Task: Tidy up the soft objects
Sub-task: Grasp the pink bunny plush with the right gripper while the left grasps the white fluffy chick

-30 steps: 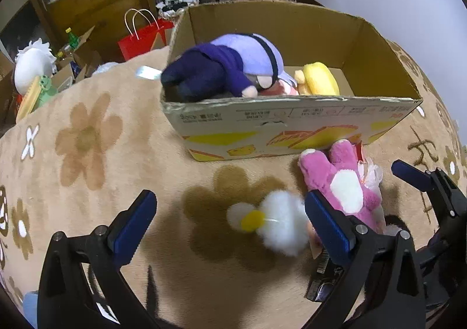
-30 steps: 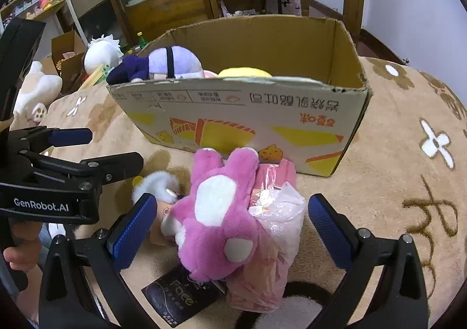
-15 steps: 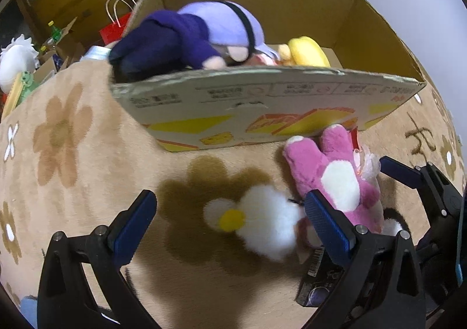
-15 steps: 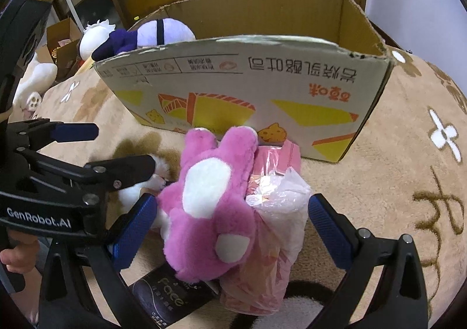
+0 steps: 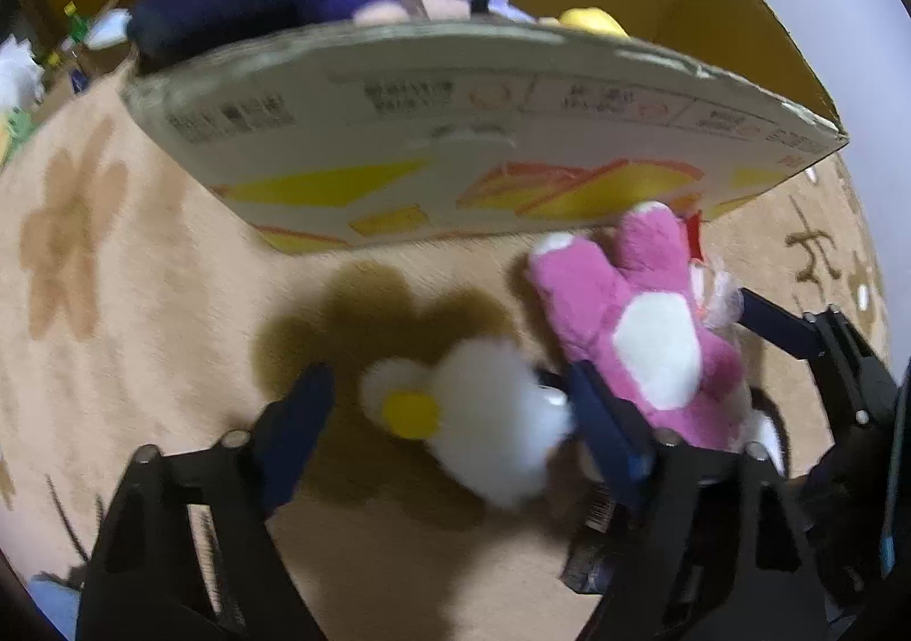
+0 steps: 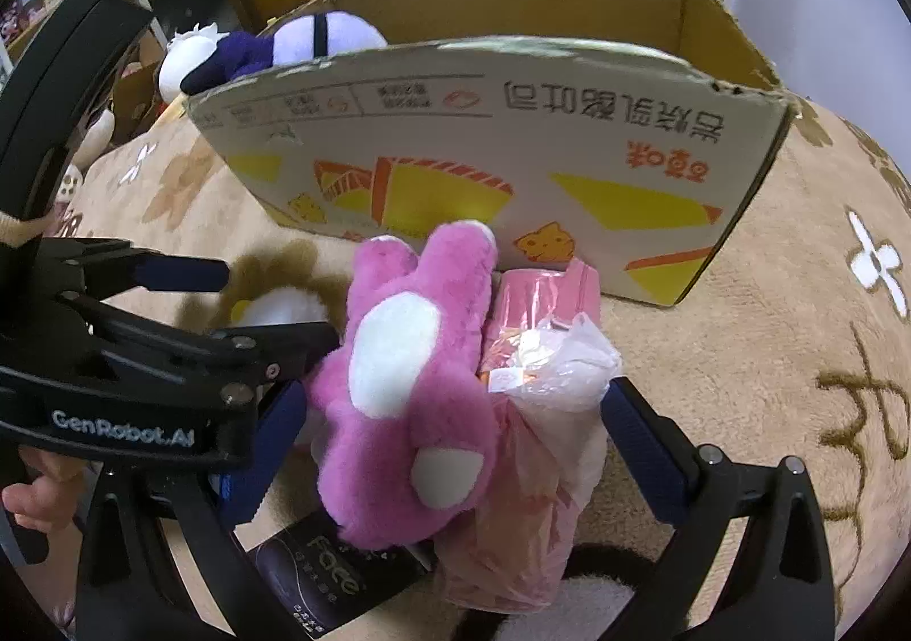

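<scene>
Left tongs (image 5: pixel 450 424) spread wide around the white toy (image 5: pixel 478 424); right tongs (image 6: pixel 450 442) spread around the pink toy (image 6: pixel 410 390) and bag (image 6: pixel 541 413), box (image 6: pixel 484 157) ahead.

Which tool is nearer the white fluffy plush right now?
Left. The left tool straddles the white fluffy plush; the right tool sits beside it, around the pink plush.

Bunny plush (image 6: pixel 410 390) before box (image 6: pixel 489 157); fluffy toy (image 5: pixel 484 430) left, seemingly touching.
</scene>
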Demonstrator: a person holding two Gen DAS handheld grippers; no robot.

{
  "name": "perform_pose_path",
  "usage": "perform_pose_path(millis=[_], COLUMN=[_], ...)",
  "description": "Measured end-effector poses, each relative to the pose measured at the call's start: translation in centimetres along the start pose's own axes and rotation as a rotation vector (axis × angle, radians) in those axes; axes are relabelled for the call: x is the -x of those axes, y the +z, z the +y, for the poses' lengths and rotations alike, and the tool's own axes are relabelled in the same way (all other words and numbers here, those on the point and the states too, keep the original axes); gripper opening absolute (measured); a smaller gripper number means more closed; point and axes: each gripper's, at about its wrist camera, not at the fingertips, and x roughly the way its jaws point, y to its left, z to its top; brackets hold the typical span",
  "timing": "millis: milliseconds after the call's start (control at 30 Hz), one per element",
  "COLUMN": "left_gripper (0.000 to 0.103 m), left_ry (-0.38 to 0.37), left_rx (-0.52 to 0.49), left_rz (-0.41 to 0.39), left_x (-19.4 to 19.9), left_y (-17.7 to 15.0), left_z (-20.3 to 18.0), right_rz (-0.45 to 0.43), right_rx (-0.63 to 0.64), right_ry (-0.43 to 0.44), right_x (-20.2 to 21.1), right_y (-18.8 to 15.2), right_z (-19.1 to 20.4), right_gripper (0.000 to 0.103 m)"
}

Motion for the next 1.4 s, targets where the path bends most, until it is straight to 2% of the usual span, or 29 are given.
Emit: perform_pose_path(millis=[100, 267, 333, 367, 433, 500, 733, 833, 1033, 1300, 1333, 1400], left_gripper=[0.072, 0.047, 0.034, 0.031, 0.026, 0.019, 0.004, 0.003, 0.005, 0.021, 0.025, 0.031], left_ry=[-0.006, -0.056, -0.083, -0.097, -0.086, -0.071, -0.06, -0.055, -0.037, -0.019, -0.026, -0.041], left_rx=[-0.01, -0.018, -0.014, -0.005, 0.0, -0.002, 0.015, 0.011, 0.015, 0.017, 0.025, 0.039], left_rz=[0.005, 0.013, 0.011, 0.011, -0.001, -0.019, -0.047, -0.054, -0.054, -0.036, -0.028, -0.01], left_x=[-0.1, 0.0, 0.3, 0.5, 0.7, 1.3, 2.0, 2.1, 2.0, 0.6, 0.4, -0.2], left_y=[-0.1, -0.5, -0.6, -1.0, -1.2, -1.2, -1.7, -1.9, -2.4, -2.5, -2.5, -2.4], left_z=[-0.1, -0.3, -0.5, -0.8, -1.2, -0.6, 0.1, -0.2, -0.2, -1.5, -1.4, -1.3], right_rz=[0.004, 0.005, 0.0, -0.006, -0.015, -0.014, 0.015, 0.006, -0.018, -0.039, -0.04, -0.034], right_rx=[0.008, 0.002, -0.009, -0.01, -0.004, 0.006, 0.015, 0.023, 0.04, 0.043, 0.046, 0.053], right_ry=[-0.005, -0.042, -0.044, -0.047, -0.048, -0.036, 0.011, 0.011, 0.001, 0.037, 0.045, 0.069], right_x=[-0.1, 0.1, 0.5, 0.6, 0.9, 1.0, 1.0, 1.3, 1.9, 2.7, 2.8, 2.8], right_y=[-0.1, -0.3, -0.3, -0.3, -0.2, -0.3, -0.1, -0.3, -0.3, -0.3, -0.4, -0.4], right_z=[0.2, -0.2, -0.5, -0.6, -0.6, -0.5, 0.2, 0.5, 0.9, 1.0, 1.1, 1.3], right_gripper=[0.103, 0.103, 0.103, 0.103, 0.1, 0.091, 0.074, 0.071, 0.07, 0.069, 0.066, 0.049])
